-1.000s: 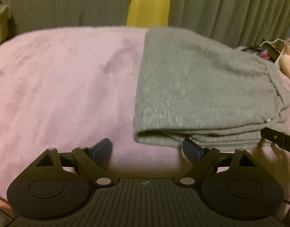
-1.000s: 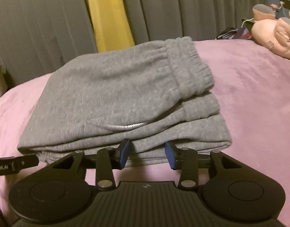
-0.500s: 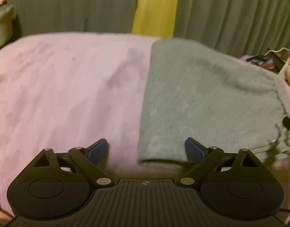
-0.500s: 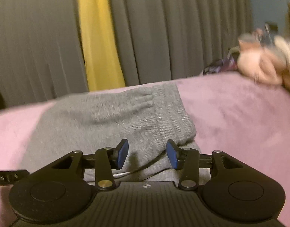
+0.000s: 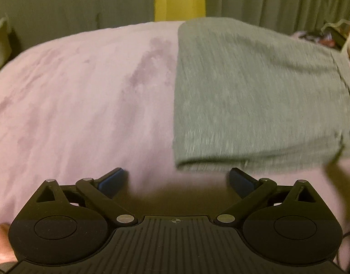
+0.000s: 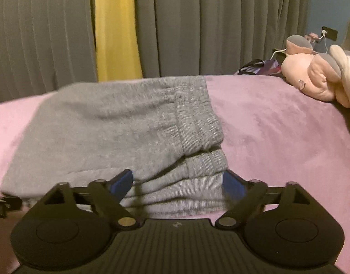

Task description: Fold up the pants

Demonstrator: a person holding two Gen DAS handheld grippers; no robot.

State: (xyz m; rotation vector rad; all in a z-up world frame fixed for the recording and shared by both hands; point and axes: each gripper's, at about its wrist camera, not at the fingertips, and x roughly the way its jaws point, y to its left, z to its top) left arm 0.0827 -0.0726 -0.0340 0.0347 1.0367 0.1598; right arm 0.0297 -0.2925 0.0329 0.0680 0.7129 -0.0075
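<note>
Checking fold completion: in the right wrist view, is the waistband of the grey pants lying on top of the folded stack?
Yes, the gathered waistband runs across the top layer of the pants.

— What sort of room are we looking at?
— A bedroom in a home. A soft pink blanket (image 6: 277, 125) covers a bed across the middle of the frame, with grey pleated curtains (image 6: 209, 27) filling the whole top and a yellow drape (image 6: 116, 29) showing between them, upper left.
— Anything more homely?
— A pink plush toy (image 6: 311, 77) lies at the right edge, and a wall socket (image 6: 329, 32) with a white cable sits upper right.
</note>
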